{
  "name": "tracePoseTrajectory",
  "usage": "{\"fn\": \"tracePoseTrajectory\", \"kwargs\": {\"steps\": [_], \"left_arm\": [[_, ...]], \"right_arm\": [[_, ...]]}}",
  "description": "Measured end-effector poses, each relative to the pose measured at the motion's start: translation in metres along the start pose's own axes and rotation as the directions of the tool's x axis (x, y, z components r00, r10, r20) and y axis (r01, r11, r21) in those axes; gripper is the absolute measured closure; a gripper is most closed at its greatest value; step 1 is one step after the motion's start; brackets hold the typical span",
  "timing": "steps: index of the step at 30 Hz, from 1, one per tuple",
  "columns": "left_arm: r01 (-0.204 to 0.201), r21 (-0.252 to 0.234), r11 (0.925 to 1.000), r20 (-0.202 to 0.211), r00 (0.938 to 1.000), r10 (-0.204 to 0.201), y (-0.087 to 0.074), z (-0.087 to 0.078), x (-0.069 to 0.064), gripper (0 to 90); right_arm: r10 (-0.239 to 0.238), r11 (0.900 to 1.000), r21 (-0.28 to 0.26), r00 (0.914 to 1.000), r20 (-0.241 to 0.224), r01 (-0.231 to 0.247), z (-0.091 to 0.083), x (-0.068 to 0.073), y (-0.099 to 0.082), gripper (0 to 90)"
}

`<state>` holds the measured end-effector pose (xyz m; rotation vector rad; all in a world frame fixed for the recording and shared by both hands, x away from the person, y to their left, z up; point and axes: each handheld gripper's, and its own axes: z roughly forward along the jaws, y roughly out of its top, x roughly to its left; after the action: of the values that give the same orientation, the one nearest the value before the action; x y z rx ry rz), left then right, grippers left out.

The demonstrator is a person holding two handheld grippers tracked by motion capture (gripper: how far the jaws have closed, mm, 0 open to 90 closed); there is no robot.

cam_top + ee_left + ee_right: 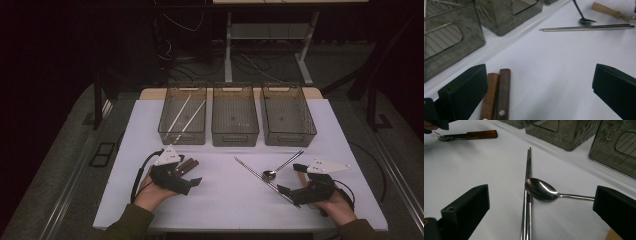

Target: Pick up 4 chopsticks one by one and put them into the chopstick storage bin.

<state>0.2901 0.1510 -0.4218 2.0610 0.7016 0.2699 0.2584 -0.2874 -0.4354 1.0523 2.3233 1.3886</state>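
left hand-held gripper (192, 176): jaws spread wide, nothing pinched, two wooden-handled utensils (496, 95) lying on the white surface (225, 200) just inside its left jaw | right hand-held gripper (291, 179): jaws spread, straddling the spoon (540, 190) resting across the metal chopsticks (527, 207)

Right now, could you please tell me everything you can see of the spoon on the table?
The spoon is polished, mirror-bright metal, with an oval bowl facing up and a thin, straight handle. It lies flat on the white table cover, its bowl resting across the pair of metal chopsticks. In the right gripper view it sits between the right tool's open jaws, which do not touch it. The three bins stand beyond it.
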Motion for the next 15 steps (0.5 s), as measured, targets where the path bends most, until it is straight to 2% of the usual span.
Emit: {"fn": "tracePoseTrajectory", "kwargs": {"steps": [3, 7, 9, 12, 15], "left_arm": [[-0.014, -0.009, 0.9999, -0.009, 0.9999, 0.014, -0.007, -0.003, -0.004, 0.0], [0.007, -0.034, 0.9994, 0.022, 0.9997, -0.006, -0.013, -0.006, -0.005, 0.0], [0.001, -0.028, 0.9996, 0.023, 0.9997, 0.0, -0.014, -0.005, -0.005, 0.0], [0.005, -0.027, 0.9996, 0.024, 0.9997, -0.005, -0.015, -0.005, -0.004, 0.0], [0.011, -0.028, 0.9995, 0.027, 0.9996, -0.011, -0.015, -0.004, -0.004, 0.0]], "right_arm": [[-0.002, 0.9999, 0.012, 1.0, 0.007, 0.002, -0.001, 0.0, 0.001, 0.9], [-0.014, 0.9998, 0.015, 0.9997, 0.021, 0.013, -0.003, 0.002, 0.004, 0.9], [-0.011, 0.9999, 0.005, 0.9999, 0.013, 0.011, -0.004, 0.002, 0.006, 0.8], [-0.002, 1.0, -0.004, 0.9997, 0.025, 0.002, -0.005, 0.003, 0.008, 0.9], [-0.007, 1.0, 0.006, 0.9998, 0.017, 0.007, -0.006, 0.004, 0.009, 0.9]]}}
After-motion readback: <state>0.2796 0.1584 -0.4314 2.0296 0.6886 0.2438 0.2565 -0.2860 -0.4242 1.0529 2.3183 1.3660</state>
